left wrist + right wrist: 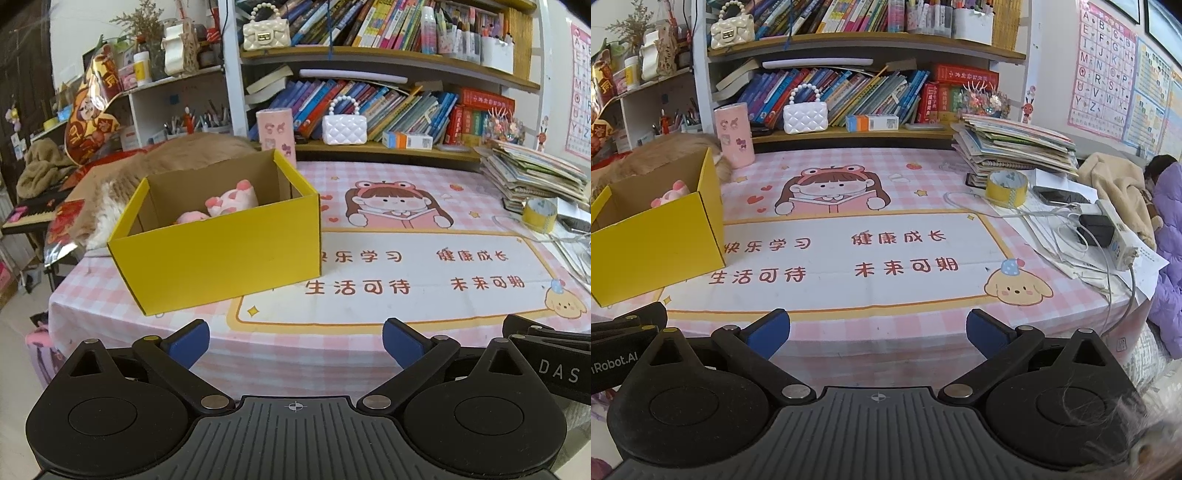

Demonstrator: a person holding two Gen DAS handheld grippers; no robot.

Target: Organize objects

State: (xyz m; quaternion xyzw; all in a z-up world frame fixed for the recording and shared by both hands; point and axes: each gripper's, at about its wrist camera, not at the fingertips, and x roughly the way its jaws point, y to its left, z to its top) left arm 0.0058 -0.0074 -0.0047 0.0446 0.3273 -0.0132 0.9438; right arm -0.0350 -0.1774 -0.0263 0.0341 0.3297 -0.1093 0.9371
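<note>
Both pairs of tongs hang low over the near edge of the counter (886,295), side by side. The left tongs (295,343) stand wide apart with nothing between the blue pads; the right tongs (879,332) are likewise spread and empty.

Ahead of the left tongs and a little to their left sits the yellow box (221,258), open-topped, plain brown card inside, with straight walls and crisp folded corners. From the right tongs it lies far off to the left. Inside it, against the far wall, lie the pink plush toys (229,203), rounded and fuzzy with darker pink patches.

I judge the toys light and squashy: they would give under the pads and not slip, so a pinch across a plump middle or a limb should do. The box looks light but stiff only along its edges; a thin wall pinched near a corner would hold better than mid-span, where card bows.

Ahead and to the right of the right tongs stands a roll of yellow tape (1006,188), a hard smooth ring, beside a slumping stack of books (1015,147). The cloth beneath is a smooth pink check with cartoon prints.
</note>
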